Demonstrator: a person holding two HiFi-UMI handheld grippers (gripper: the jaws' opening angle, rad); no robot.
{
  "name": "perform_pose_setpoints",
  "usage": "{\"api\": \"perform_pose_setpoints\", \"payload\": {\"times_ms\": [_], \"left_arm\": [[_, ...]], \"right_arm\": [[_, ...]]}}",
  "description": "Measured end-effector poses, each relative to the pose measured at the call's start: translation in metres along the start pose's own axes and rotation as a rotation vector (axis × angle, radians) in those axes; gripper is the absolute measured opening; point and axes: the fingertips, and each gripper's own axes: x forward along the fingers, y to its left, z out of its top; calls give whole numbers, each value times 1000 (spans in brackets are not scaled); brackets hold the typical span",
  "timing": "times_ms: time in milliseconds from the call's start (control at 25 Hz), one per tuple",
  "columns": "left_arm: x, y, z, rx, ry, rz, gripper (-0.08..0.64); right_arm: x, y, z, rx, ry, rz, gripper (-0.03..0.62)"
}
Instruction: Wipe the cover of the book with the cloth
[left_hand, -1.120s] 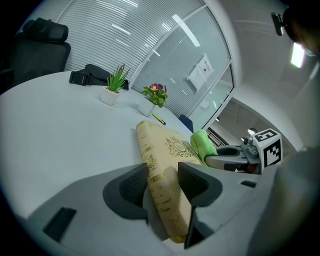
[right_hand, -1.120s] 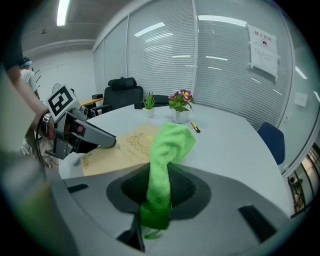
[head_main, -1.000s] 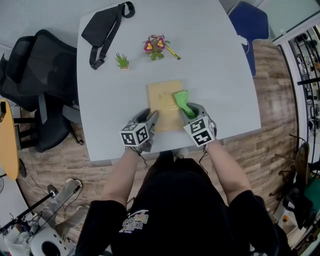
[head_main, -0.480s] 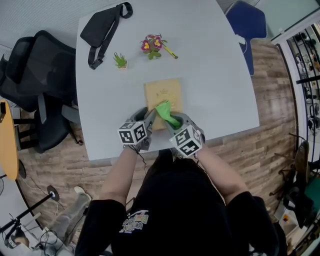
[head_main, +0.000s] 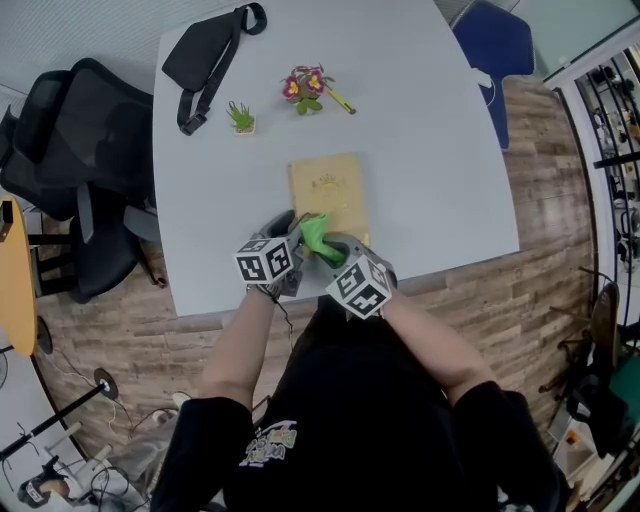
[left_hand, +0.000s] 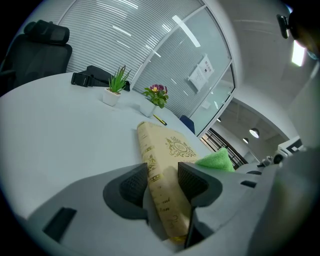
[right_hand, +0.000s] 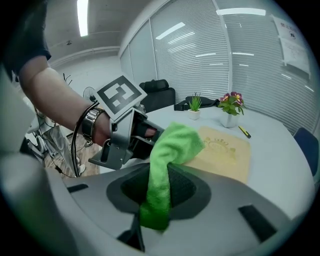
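Across book, cloth shifted left | right tongs grip cloth | left tongs grip book

The book lies on the table, its near left corner clamped between the jaws of the left gripper. Just to that gripper's right, the right gripper pinches the cloth, which rests on the book's near end, between the two grippers. Beyond the book's far edge stands a flower pot with a pen just beside it. A small plant sits farther left, and a bag lies behind that. A chair stands off the table, well left of the left gripper.
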Motion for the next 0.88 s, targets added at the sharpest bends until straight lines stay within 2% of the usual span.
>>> {"api": "perform_pose_setpoints", "payload": {"times_ms": [160, 320, 600, 880], "left_arm": [[0, 0, 0, -6, -4, 5, 193], [0, 0, 1, -7, -5, 3, 193], [0, 1, 1, 4, -12, 10, 193], [-1, 0, 0, -25, -21, 17, 193]], "right_arm": [[-1, 2, -5, -59, 10, -5, 97], [-8, -6, -12, -71, 14, -25, 97], [-28, -34, -28, -18, 4, -81, 97], [-47, -59, -42, 44, -1, -140, 97]]}}
